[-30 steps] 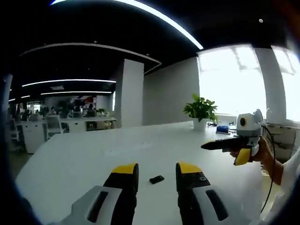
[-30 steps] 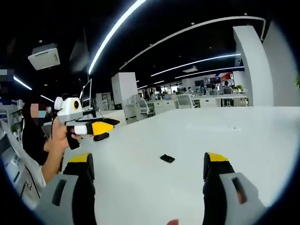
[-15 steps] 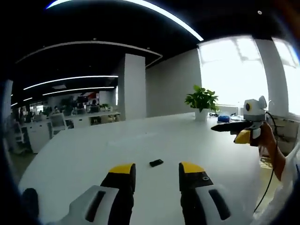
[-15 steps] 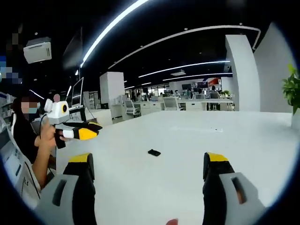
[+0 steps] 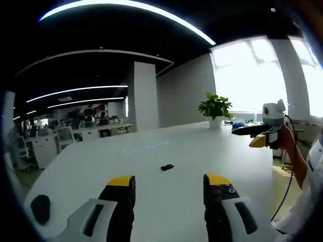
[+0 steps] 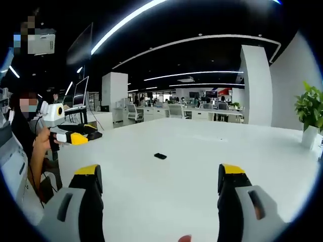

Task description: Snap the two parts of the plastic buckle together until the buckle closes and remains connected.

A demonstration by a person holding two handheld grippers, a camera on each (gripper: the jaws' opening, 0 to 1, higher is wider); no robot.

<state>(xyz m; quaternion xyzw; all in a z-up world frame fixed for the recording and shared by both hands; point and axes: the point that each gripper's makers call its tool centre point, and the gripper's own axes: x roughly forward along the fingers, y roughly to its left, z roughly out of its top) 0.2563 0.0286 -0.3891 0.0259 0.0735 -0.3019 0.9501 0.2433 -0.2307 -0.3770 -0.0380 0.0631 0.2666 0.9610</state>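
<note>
A small black buckle piece (image 5: 167, 167) lies on the white table (image 5: 101, 166), well ahead of both grippers. In the left gripper view, my left gripper (image 5: 169, 184) is open above the near table with nothing between its yellow-tipped jaws. In the right gripper view the same buckle piece (image 6: 160, 156) lies ahead of my right gripper (image 6: 160, 174), which stands wide open and holds nothing. Each gripper shows in the other's view, held up by a hand: the right gripper (image 5: 260, 135) at the far right, the left gripper (image 6: 70, 137) at the far left. The buckle is too small to tell whether it is one part or two.
A potted plant (image 5: 215, 108) stands at the table's far edge, also the plant (image 6: 308, 108) at the right of the right gripper view. A dark rounded object (image 5: 40, 209) sits at the near left table edge. Office desks and chairs lie beyond the table.
Both views have pulled back, so the buckle piece looks smaller and farther off. My left gripper's jaws have spread wider. The two hands have drifted farther apart.
</note>
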